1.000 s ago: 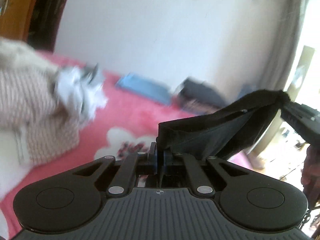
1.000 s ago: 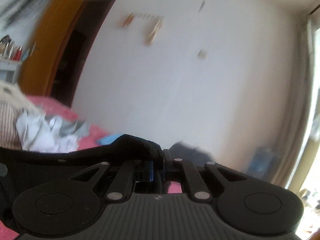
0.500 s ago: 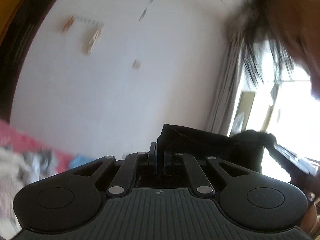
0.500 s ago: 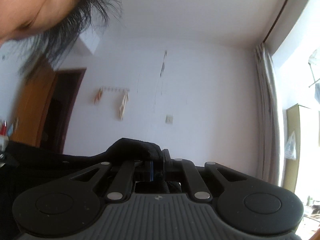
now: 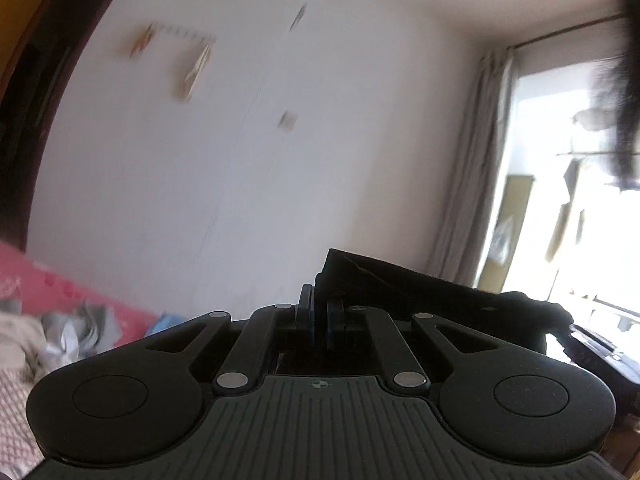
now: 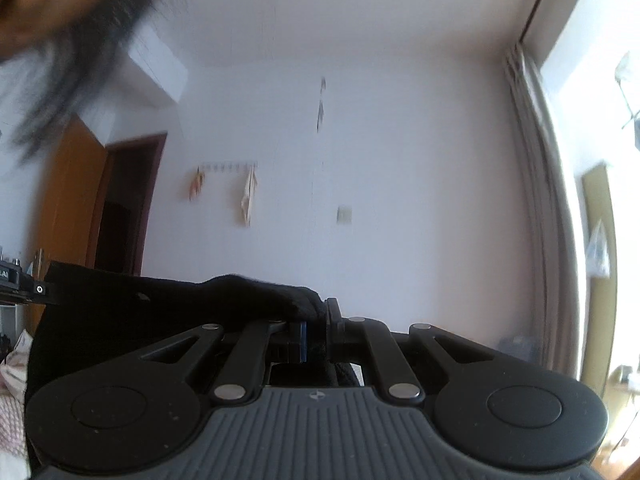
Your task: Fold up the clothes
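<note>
Black fabric, a dark garment (image 5: pixel 420 288), is stretched between two hand-held tools and lifted clear of the bed. Nearest in the left wrist view, the left gripper (image 5: pixel 320 316) is clenched on one corner of the cloth, whose edge runs away to the right, where the other tool pinches its far end. In the right wrist view, the right gripper (image 6: pixel 316 328) is likewise clamped on a bunched corner of the garment (image 6: pixel 168 300), which runs off to the left. Holding both corners level and apart lets the cloth hang flat, probably so that it can be laid out or doubled over cleanly. Lower left, farther off, a pink bedspread (image 5: pixel 36 284) carries crumpled pale clothes (image 5: pixel 68 332), apparently waiting their turn. Beyond, a white wall (image 6: pixel 400 200) bears a row of hooks (image 6: pixel 228 168) and a switch plate (image 6: pixel 345 214); curtains (image 6: pixel 536 200) frame a bright window at right. Writing: a small tag at the left edge of the right wrist view is too cropped to read; no brand is legible.
</note>
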